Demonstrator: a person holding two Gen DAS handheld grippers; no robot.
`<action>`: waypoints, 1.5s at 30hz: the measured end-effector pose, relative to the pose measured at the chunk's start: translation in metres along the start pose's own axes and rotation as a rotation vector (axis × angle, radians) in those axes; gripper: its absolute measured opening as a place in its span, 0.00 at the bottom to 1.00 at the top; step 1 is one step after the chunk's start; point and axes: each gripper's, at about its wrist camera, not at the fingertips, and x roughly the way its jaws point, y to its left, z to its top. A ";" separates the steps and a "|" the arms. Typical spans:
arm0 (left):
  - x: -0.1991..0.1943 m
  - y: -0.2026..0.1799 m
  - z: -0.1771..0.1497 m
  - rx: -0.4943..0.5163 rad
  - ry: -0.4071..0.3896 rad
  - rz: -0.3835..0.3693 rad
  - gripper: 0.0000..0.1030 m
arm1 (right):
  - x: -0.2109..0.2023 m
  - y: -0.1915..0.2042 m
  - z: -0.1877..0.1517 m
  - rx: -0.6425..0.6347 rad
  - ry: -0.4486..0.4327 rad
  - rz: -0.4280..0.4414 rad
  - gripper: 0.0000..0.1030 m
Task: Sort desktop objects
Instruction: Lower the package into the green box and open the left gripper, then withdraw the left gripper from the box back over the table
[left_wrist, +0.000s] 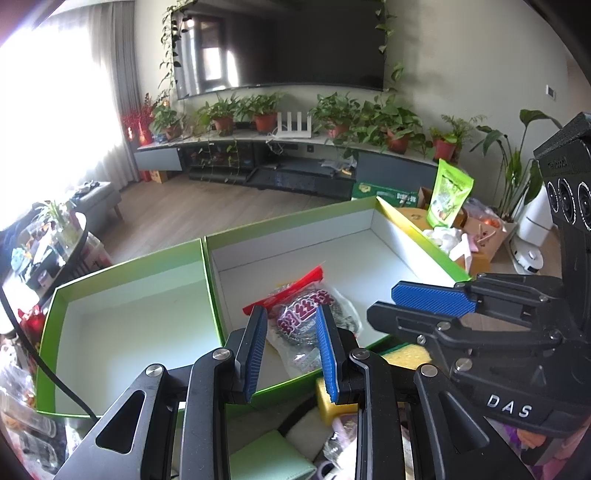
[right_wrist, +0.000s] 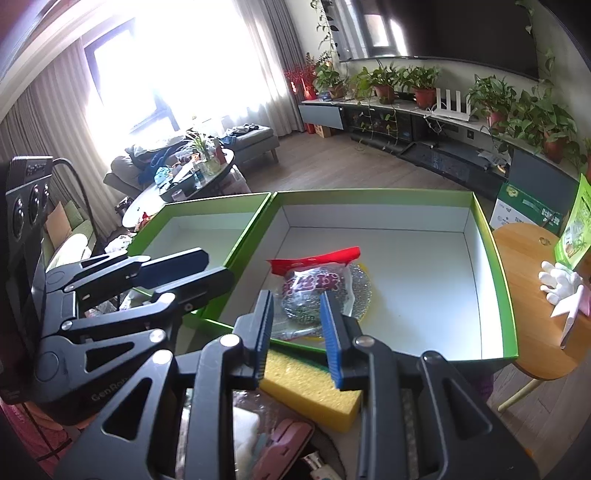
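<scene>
Two green boxes with white insides stand side by side. The left box (left_wrist: 55, 317) is bare inside. The right box (left_wrist: 417, 232) holds a bagged steel scourer (left_wrist: 310, 314) with a red header, also in the right wrist view (right_wrist: 325, 291). My left gripper (left_wrist: 290, 325) is open and empty, above the right box's near wall. My right gripper (right_wrist: 297, 314) is open and empty beside it, over a yellow sponge (right_wrist: 306, 387). The sponge also shows in the left wrist view (left_wrist: 406, 354).
Loose items lie near the box fronts: a pale green pad (left_wrist: 269, 461), a pink case (right_wrist: 284, 443), a white sponge (right_wrist: 243, 421). A round wooden table (right_wrist: 528, 258) at the right holds a green snack bag (right_wrist: 574, 229) and a white figure (right_wrist: 557, 284).
</scene>
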 end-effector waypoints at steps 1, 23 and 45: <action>-0.004 -0.001 0.000 0.002 -0.006 -0.003 0.25 | -0.002 0.001 0.001 -0.003 -0.002 0.002 0.28; -0.107 -0.009 -0.021 -0.067 -0.171 0.075 0.67 | -0.095 0.051 -0.024 -0.053 -0.084 -0.057 0.31; -0.186 -0.023 -0.099 -0.061 -0.225 0.113 0.68 | -0.140 0.113 -0.101 -0.137 -0.074 0.007 0.35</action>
